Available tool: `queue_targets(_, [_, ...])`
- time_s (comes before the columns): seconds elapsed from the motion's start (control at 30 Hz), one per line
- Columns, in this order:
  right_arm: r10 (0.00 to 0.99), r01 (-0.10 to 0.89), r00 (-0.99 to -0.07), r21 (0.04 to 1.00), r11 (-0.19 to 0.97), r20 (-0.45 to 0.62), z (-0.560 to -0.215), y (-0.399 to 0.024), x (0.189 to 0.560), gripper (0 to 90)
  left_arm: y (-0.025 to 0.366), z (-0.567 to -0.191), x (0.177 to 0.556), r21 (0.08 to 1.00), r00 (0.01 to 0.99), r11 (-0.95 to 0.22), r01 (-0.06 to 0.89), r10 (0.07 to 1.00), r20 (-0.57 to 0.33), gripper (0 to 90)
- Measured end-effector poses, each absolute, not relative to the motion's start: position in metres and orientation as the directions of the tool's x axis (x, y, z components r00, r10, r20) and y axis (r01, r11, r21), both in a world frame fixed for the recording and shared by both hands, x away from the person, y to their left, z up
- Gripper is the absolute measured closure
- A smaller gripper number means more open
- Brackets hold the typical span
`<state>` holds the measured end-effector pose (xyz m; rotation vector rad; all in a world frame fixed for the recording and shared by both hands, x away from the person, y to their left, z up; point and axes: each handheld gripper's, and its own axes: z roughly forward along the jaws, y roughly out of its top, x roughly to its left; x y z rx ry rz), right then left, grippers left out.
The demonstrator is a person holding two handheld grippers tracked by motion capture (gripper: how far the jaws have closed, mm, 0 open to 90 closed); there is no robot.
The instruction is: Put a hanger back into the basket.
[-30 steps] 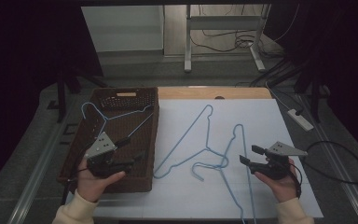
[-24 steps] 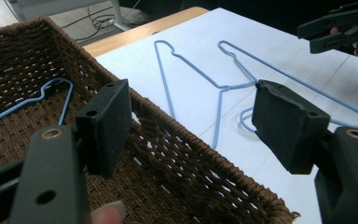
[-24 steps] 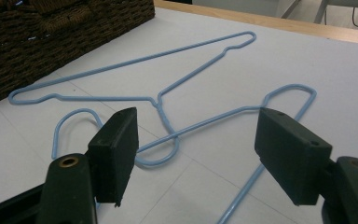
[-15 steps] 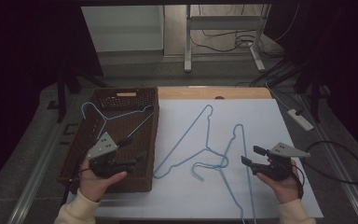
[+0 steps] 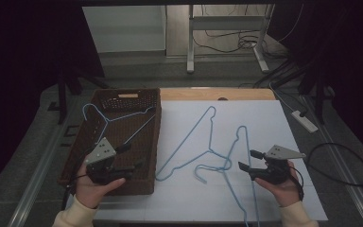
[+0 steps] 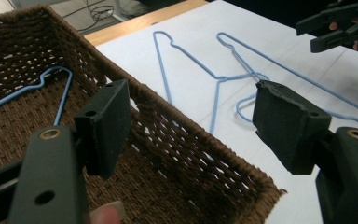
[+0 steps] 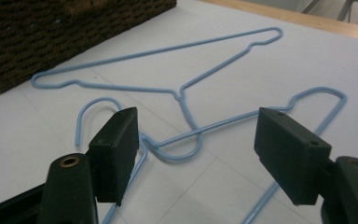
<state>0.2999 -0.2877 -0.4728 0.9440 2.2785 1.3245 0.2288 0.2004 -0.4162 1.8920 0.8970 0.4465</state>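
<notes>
- Hangers, blue wire, three: one (image 5: 118, 120) lies in the brown wicker basket (image 5: 157, 142) at the white board's left edge; two on the board, the first (image 5: 189, 142) beside the basket's right wall, the second (image 5: 241, 165) running to the near edge, hooks crossed mid-board.
- Left gripper (image 5: 134, 158): jaws apart, empty, over the basket's near right corner.
- Right gripper (image 5: 246, 160): jaws apart, empty, just right of the crossed hooks.
- Step, as I judge it: I take the near hanger at its straight wire with the right gripper, lift until its hook clears the other, then carry it left.
- Room: open board right and far; the basket wall must be cleared on entry.
</notes>
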Motion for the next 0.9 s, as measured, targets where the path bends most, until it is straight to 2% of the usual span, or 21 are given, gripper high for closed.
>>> queue_targets(0.47, [0.624, 0.357, -0.781, 0.816, 0.454, -0.006, -0.469, -0.264, 0.304, 32.0, 0.196, -0.417, 0.219, 0.860, 0.689, -0.291, 0.419, 0.718, -0.093, 28.2])
queue_targets(0.9, [0.539, 0.367, -0.842, 0.705, 0.607, -0.026, -0.474, -0.225, 0.328, 31.8, 0.192, -0.420, 0.219, 0.851, 0.699, -0.310, 0.424, 0.709, -0.090, 28.2])
